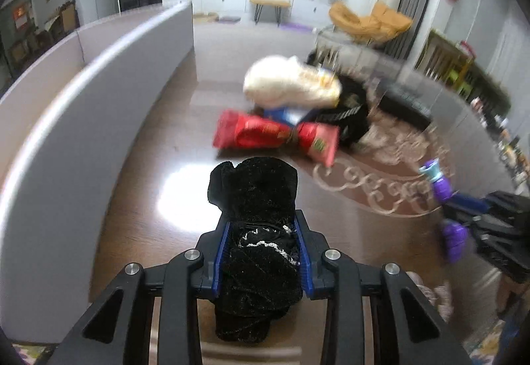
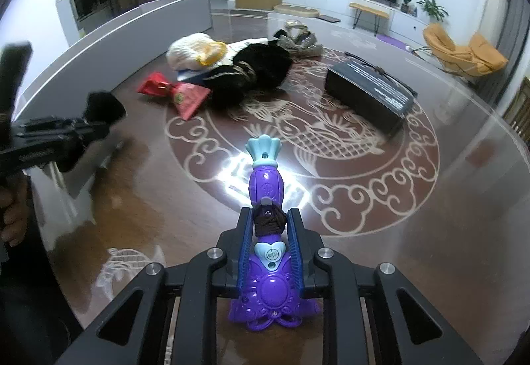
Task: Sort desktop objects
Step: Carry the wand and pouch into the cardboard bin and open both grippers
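Note:
My left gripper (image 1: 263,226) is shut on a black velvet cloth (image 1: 255,199) and holds it above the brown table; it also shows in the right wrist view (image 2: 96,123) at the left. My right gripper (image 2: 270,226) is shut on a purple and light-blue toy (image 2: 266,186), also seen in the left wrist view (image 1: 442,186). Ahead lies a pile: a red snack bag (image 1: 275,133), a white knitted hat (image 1: 291,83) and a black garment (image 2: 258,70).
A black box (image 2: 367,90) lies on the table at the right. A grey partition wall (image 1: 82,90) runs along the table's left side. A crumpled bag (image 2: 298,37) lies behind the pile. The round glass table (image 2: 463,166) has a fish pattern.

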`<state>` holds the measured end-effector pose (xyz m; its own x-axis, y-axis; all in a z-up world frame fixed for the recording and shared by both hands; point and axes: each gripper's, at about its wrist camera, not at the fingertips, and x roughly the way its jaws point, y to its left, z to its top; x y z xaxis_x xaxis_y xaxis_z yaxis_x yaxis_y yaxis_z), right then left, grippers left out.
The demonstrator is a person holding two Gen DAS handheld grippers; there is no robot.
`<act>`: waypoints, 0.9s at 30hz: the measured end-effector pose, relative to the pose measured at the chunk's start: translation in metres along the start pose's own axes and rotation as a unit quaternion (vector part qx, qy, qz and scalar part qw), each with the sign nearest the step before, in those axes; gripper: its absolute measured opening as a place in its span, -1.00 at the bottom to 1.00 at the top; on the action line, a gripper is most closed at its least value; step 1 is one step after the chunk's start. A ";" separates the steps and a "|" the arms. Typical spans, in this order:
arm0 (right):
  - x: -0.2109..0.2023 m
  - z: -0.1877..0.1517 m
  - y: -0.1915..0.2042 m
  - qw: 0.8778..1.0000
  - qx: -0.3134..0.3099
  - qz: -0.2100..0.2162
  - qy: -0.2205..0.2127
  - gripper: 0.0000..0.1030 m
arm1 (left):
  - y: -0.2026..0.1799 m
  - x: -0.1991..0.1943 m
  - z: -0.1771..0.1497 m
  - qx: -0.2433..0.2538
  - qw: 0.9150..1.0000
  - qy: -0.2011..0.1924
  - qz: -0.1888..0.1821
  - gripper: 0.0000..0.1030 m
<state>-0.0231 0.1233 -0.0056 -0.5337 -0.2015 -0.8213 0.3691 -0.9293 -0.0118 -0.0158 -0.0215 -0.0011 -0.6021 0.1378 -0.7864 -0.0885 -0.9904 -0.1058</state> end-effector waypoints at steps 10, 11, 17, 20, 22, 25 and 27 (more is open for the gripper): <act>-0.040 0.042 0.025 0.997 0.034 0.051 -0.054 -0.58 | 0.064 -0.088 0.019 -0.054 0.994 -0.089 -0.011 -0.33; -0.046 0.050 0.033 0.996 0.031 0.059 -0.064 -0.58 | 0.073 -0.100 0.019 -0.061 0.993 -0.099 -0.010 -0.33; -0.071 0.119 0.107 0.983 -0.008 0.141 -0.115 -0.58 | 0.158 -0.138 0.037 -0.099 0.986 -0.124 0.047 -0.33; -0.068 0.161 0.165 0.970 -0.021 0.209 -0.124 -0.58 | 0.205 -0.131 0.042 -0.124 0.984 -0.103 0.072 -0.33; -0.060 0.183 0.202 0.961 -0.025 0.246 -0.122 -0.58 | 0.231 -0.117 0.044 -0.133 0.984 -0.079 0.093 -0.33; -0.038 0.208 0.257 0.954 -0.041 0.277 -0.108 -0.58 | 0.256 -0.091 0.042 -0.142 0.983 -0.037 0.107 -0.33; -0.007 0.222 0.293 0.956 -0.052 0.280 -0.073 -0.58 | 0.268 -0.076 0.038 -0.149 0.983 -0.010 0.111 -0.33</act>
<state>-0.0802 -0.2166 0.1236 -0.3281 -0.7064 -0.6272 0.6977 -0.6288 0.3432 -0.0237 -0.2973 0.0540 -0.5966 -0.0837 -0.7982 0.2806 -0.9535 -0.1097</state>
